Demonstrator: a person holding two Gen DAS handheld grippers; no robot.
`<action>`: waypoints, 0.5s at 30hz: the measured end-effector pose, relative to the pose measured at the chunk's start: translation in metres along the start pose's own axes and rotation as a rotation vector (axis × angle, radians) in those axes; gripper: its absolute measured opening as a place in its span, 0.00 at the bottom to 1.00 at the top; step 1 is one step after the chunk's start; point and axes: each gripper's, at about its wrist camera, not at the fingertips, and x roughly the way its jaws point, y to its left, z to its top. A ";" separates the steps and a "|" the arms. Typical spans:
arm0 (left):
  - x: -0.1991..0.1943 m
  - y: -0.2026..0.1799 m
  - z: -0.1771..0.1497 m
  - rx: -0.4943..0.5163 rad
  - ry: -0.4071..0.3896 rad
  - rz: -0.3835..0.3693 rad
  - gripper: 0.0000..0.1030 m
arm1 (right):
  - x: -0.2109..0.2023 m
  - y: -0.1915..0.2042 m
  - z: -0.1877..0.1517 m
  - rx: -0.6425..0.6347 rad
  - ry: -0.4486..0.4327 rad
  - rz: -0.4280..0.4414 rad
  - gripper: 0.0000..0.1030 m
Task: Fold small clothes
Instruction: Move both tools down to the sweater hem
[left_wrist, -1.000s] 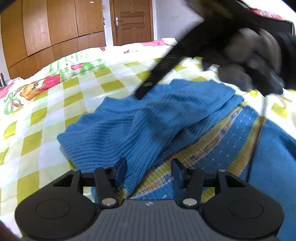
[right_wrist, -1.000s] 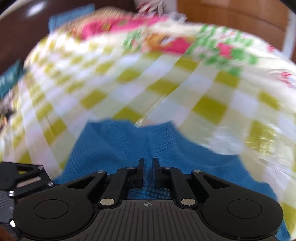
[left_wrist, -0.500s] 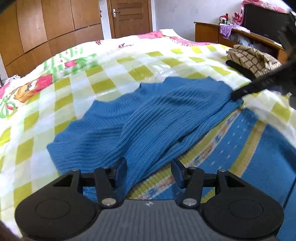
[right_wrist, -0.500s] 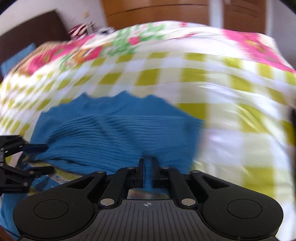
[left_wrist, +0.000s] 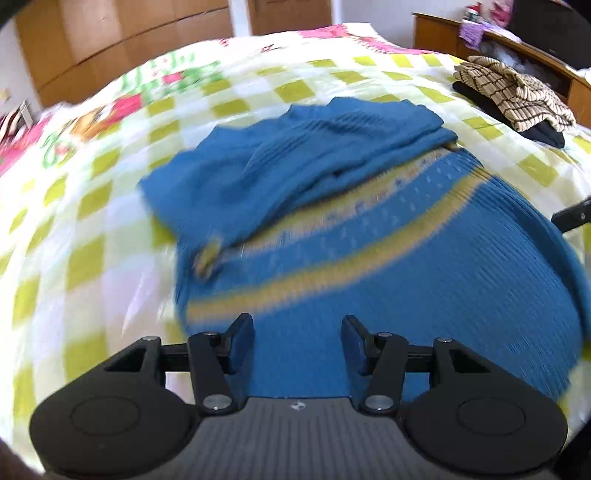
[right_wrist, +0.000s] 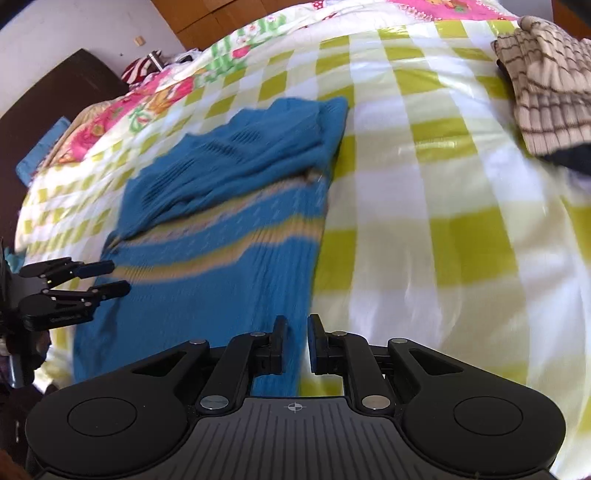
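Observation:
A blue knit sweater (left_wrist: 388, 258) with yellow patterned bands lies on the bed, its far part folded over onto the body. It also shows in the right wrist view (right_wrist: 221, 229). My left gripper (left_wrist: 297, 341) is open and empty, hovering over the sweater's near hem; it also shows in the right wrist view (right_wrist: 110, 277). My right gripper (right_wrist: 294, 341) has its jaws a narrow gap apart with nothing between them, above the sweater's near right edge. One of its fingers (left_wrist: 572, 216) pokes in at the right edge of the left wrist view.
The bed has a yellow-and-white checked sheet (right_wrist: 424, 221). A beige checked garment on dark cloth (left_wrist: 517, 96) lies at the far right, also in the right wrist view (right_wrist: 546, 92). A dark headboard (right_wrist: 55, 96) and wooden wardrobes (left_wrist: 129, 40) stand behind.
Both grippers have pulled back toward the sweater's near hem. The right gripper let go of the folded-over part and its jaws opened slightly. The sweater's top now lies folded over the body.

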 end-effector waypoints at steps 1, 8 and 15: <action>-0.008 0.001 -0.009 -0.034 0.010 -0.008 0.63 | -0.004 0.002 -0.006 0.000 0.006 0.001 0.20; -0.033 0.003 -0.062 -0.195 0.066 -0.020 0.64 | -0.006 0.007 -0.040 0.064 0.110 0.057 0.22; -0.041 0.008 -0.079 -0.254 0.114 0.002 0.65 | -0.006 0.016 -0.053 0.009 0.141 0.017 0.26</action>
